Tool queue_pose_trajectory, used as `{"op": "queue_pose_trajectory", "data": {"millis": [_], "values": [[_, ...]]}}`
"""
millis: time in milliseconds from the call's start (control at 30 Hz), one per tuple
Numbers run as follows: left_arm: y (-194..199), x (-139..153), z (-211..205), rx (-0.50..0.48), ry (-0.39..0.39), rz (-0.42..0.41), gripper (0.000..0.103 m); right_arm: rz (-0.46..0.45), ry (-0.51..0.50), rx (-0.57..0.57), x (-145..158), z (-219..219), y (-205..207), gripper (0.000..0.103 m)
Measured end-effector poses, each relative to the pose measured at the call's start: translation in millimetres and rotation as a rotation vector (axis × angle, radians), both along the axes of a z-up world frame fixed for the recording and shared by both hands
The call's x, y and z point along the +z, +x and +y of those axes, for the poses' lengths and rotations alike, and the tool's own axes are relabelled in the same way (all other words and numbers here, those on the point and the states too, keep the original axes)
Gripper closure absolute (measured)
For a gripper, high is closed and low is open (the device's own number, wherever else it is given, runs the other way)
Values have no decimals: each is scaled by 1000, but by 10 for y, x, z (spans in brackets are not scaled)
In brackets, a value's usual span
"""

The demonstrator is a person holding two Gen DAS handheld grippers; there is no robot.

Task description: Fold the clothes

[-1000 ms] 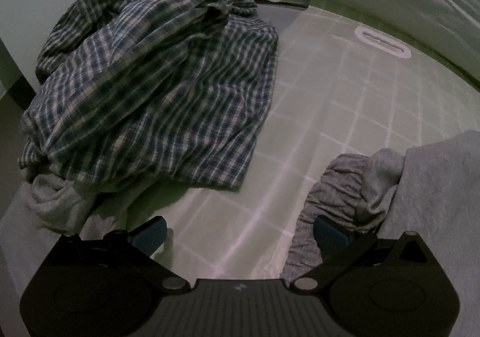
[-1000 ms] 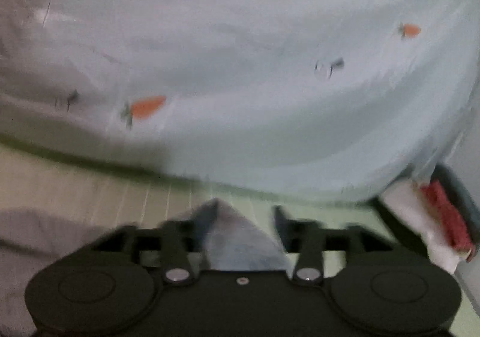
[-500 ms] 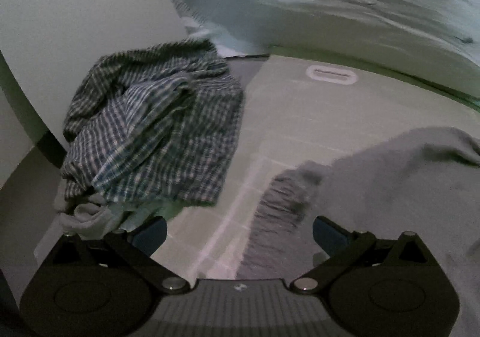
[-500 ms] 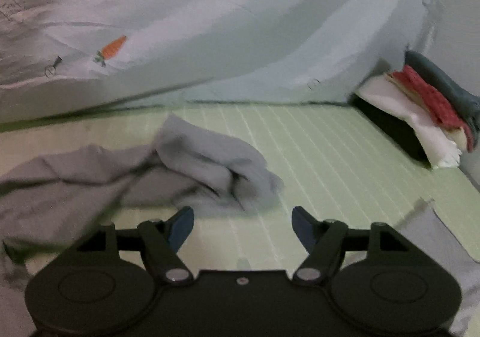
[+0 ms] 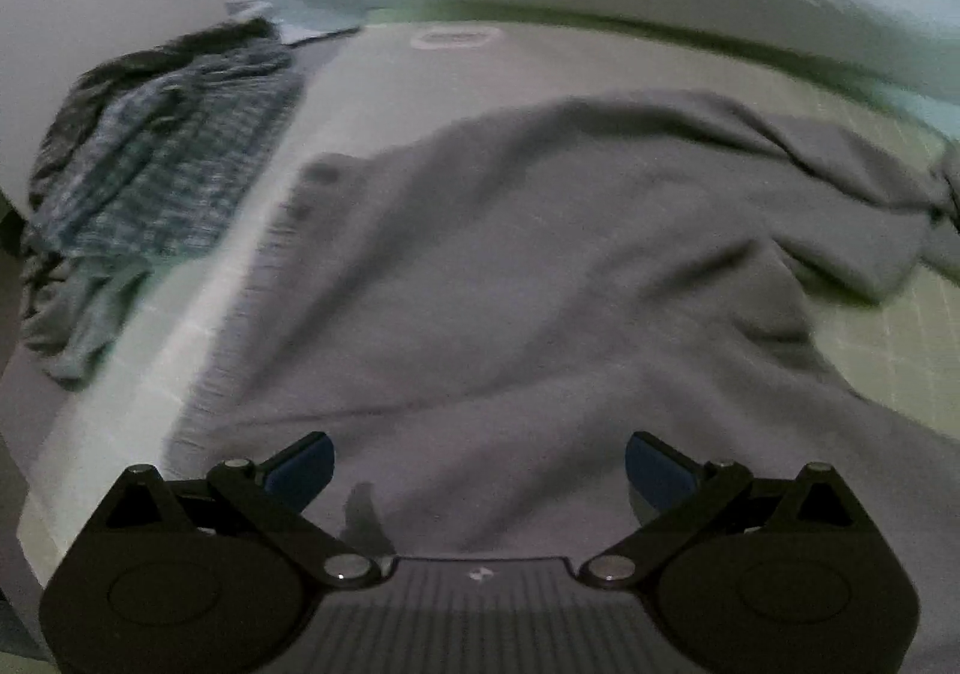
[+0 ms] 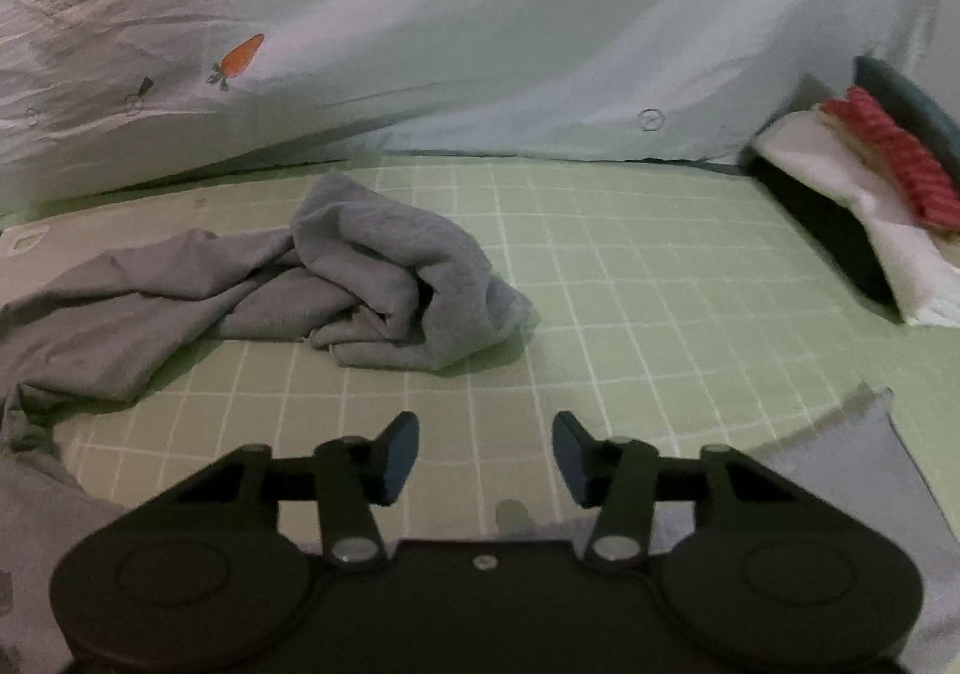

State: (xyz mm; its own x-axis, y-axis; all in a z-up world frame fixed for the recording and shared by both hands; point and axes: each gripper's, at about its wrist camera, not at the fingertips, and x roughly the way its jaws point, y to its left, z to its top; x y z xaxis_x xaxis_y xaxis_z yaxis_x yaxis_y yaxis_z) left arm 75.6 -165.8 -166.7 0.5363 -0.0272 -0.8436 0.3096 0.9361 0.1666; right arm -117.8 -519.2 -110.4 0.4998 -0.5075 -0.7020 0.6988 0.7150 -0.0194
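Grey knit fabric, a sweatshirt (image 5: 540,284), lies spread but rumpled on the green grid mat (image 6: 660,284), one sleeve (image 6: 396,278) bunched at its right and a plaid shirt (image 5: 162,146) heaped to its left. The left gripper (image 5: 477,464) hovers low over the hem, fingers spread and empty. The right gripper (image 6: 485,455), likewise spread, faces the sleeve, so the step looks like flattening, which calls for pinching that sleeve and drawing it out.
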Motion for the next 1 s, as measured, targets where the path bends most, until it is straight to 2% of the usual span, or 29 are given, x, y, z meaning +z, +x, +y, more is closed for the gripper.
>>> {"op": "queue_pose_trajectory", "data": {"millis": [100,200,300,467,500,567,600,633,667,833,1000], "values": [[-75,-141,-171,-1,21,17,1,-11,11,41,-56,-176,78,60],[-105,-198,-239,43,22,15,0,-13,28,68,-132,-402,224,60],[-69,-206,-256,54,6,21,0,-16,37,115,-188,-596,403,54],[2,-200,-261,68,4,59,0,-7,114,132,-390,-832,685,54],[7,-202,-269,64,7,60,0,-10,121,134,-426,-861,716,56],[24,-194,-277,51,12,66,0,-12,143,129,-489,-935,739,74],[35,-192,-276,46,12,72,0,-30,146,112,-479,-971,703,92],[50,-192,-270,42,11,80,0,-47,149,95,-469,-1008,667,100],[71,-190,-263,40,7,93,0,-65,151,78,-454,-1044,628,100],[160,-200,-207,48,-31,152,0,-177,23,-56,53,-1202,178,101],[163,-205,-226,33,-24,154,0,-246,-101,-189,511,-1411,-267,101]]}}
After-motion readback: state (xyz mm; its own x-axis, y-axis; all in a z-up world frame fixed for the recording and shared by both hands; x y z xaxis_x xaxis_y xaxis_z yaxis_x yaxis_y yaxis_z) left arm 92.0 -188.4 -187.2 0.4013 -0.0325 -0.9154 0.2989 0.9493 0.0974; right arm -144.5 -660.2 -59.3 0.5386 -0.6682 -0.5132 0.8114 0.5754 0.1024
